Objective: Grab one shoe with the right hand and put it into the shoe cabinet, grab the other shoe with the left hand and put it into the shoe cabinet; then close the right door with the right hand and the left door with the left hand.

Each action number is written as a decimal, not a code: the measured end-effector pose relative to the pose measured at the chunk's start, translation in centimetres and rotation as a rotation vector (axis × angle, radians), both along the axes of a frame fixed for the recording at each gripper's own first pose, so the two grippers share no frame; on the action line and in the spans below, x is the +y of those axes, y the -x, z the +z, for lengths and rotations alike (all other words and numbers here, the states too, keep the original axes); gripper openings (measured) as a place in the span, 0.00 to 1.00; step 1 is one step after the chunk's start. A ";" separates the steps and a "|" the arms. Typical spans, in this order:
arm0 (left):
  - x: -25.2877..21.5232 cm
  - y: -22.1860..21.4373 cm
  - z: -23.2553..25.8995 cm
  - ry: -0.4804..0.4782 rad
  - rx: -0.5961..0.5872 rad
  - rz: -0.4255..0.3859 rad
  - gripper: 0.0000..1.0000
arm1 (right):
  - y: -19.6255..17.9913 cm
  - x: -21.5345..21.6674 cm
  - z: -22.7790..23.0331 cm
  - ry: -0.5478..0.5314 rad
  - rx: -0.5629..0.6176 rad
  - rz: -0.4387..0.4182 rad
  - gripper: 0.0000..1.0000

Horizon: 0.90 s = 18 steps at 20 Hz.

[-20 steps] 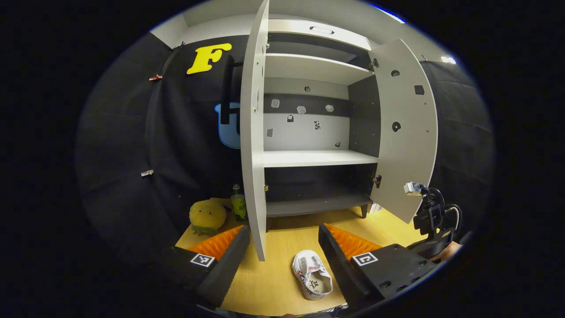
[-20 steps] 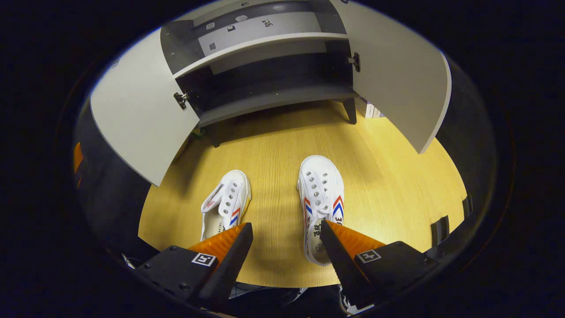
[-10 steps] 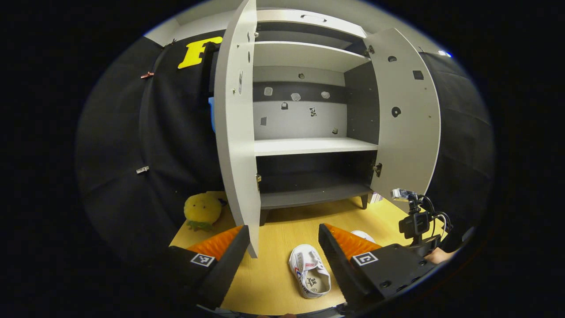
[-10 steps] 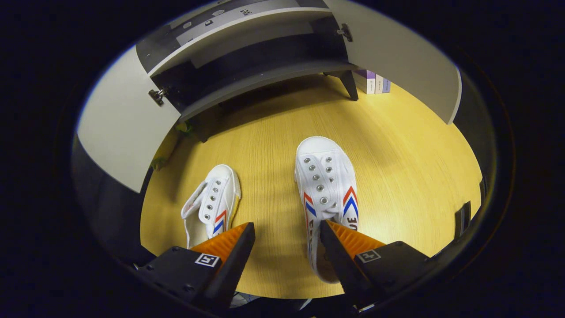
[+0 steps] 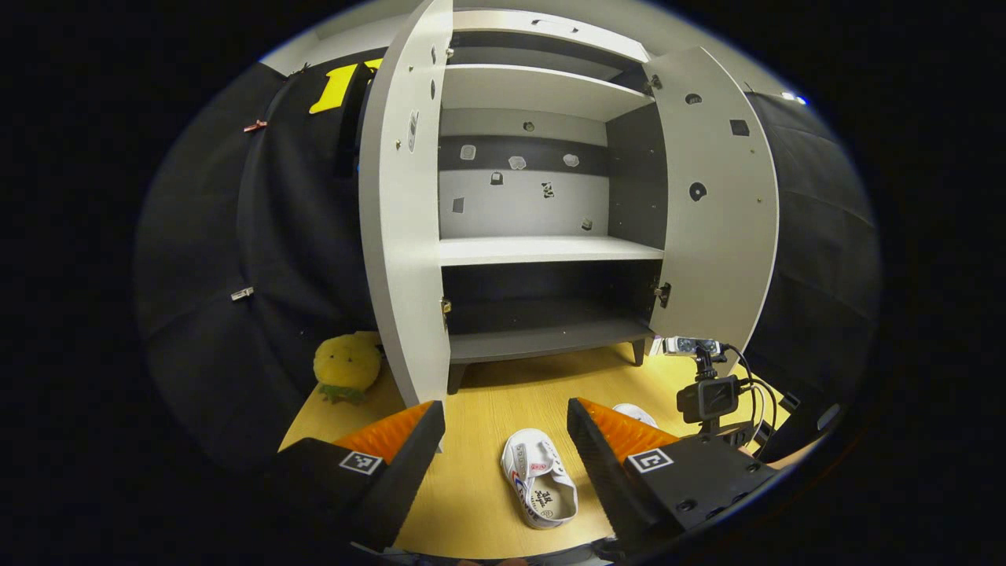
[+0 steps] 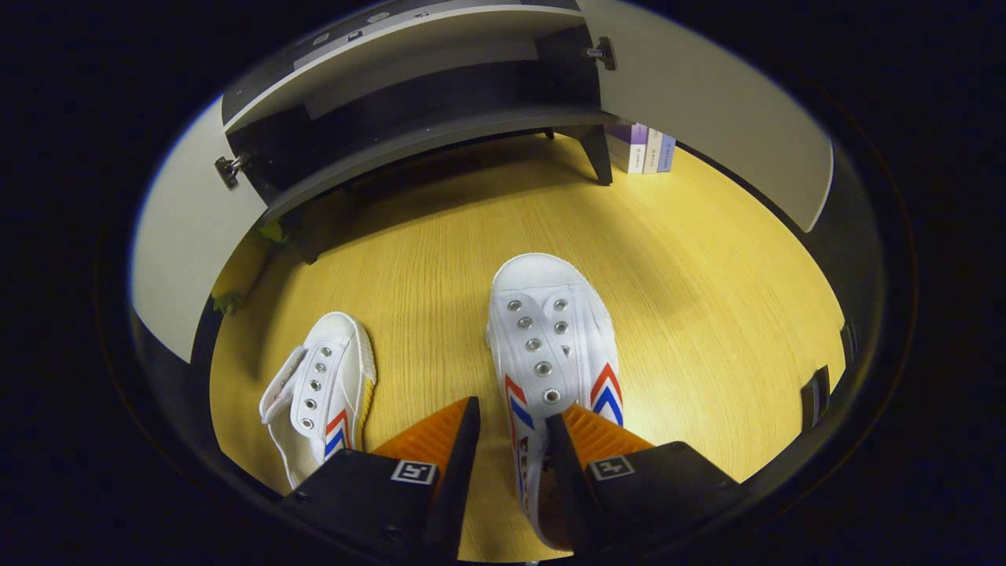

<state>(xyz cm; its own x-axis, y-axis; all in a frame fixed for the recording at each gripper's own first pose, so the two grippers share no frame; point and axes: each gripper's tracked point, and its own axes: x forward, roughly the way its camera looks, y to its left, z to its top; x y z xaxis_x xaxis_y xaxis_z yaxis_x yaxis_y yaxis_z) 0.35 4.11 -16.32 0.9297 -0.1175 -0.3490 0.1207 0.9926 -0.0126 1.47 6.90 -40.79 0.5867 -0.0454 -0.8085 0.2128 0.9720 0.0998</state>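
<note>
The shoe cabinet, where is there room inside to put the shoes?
Inside the shoe cabinet, the dark bottom shelf between the two open doors is bare, and so is the white shelf above it. It is crowded on the floor in front, where the right gripper is closing around one shoe beside the other shoe.

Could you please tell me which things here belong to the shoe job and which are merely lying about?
Part of the job:
right shoe, with the right gripper closing on its side wall
left shoe
shoe cabinet, both doors open
left gripper, open

Lying about:
yellow plush toy
purple boxes
</note>
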 end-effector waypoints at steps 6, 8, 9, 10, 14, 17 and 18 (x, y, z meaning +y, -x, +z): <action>0.5 0.4 -0.6 0.002 0.012 0.002 0.97 | -0.3 0.5 0.1 0.002 -0.004 0.015 0.13; 0.6 0.6 -0.6 -0.003 0.008 0.000 0.97 | -0.5 0.7 -0.1 0.014 -0.021 0.025 0.07; 0.7 0.6 -0.6 -0.006 0.006 -0.001 0.97 | -0.4 0.9 0.0 0.006 -0.021 0.035 0.05; 0.7 0.8 -0.6 -0.008 0.004 -0.003 0.97 | -0.4 0.8 0.1 -0.007 -0.019 0.042 0.05; 0.7 1.7 -0.9 -0.002 0.009 -0.007 0.98 | -1.2 0.3 2.0 -0.061 -0.091 0.006 0.05; 0.5 2.4 -0.7 0.005 0.000 -0.015 0.98 | -1.3 0.1 4.0 -0.079 -0.147 0.002 0.05; 0.5 2.5 -0.7 0.004 -0.002 -0.018 0.98 | -1.3 0.1 4.6 -0.074 -0.165 0.004 0.05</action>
